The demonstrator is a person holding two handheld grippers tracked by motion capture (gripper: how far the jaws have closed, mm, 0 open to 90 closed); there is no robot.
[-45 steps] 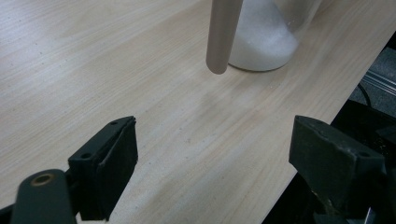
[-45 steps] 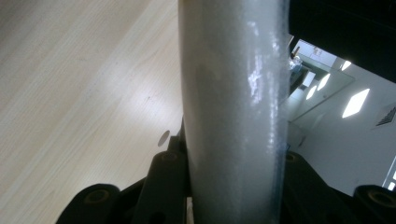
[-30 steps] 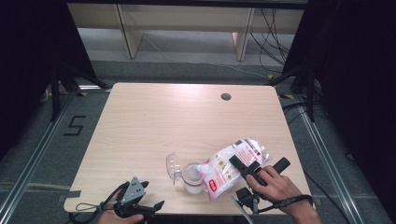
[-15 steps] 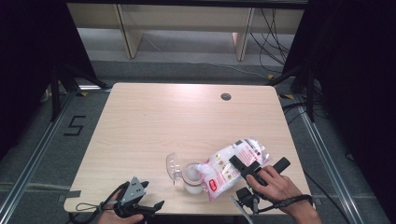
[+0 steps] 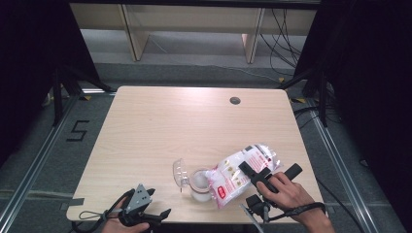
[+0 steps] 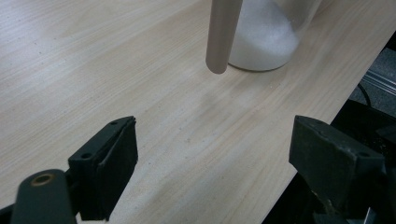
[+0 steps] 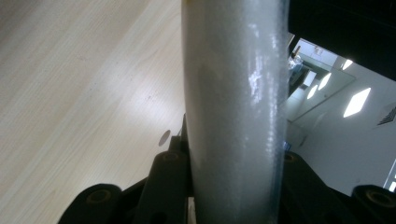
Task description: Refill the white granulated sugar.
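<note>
Just left of the right claw, at the desk's near edge, the pour is in full swing. The right claw is clamped on a white bag with red panels, tipped so that its mouth hangs over the open glass jar; in the right gripper view the bag's clouded plastic runs straight up between the jaws, pinched tight. The jar's hinged lid stands flipped back on the side away from that claw. Judging by the left gripper view, white grains already lie heaped in the jar's bottom, so filling has begun, but the bag looks plump, and a good share seems left to go in. After that, the bag would need setting down and the lid closing; neither is done yet.

Over at the near left corner the left claw rests with its jaws wide apart, nothing between them, the jar just ahead of it and well short of contact.

As for writing: the bag carries red label blocks and dark print, too small to read. Off the desk's far left, a black "5" is marked on the floor.
</note>
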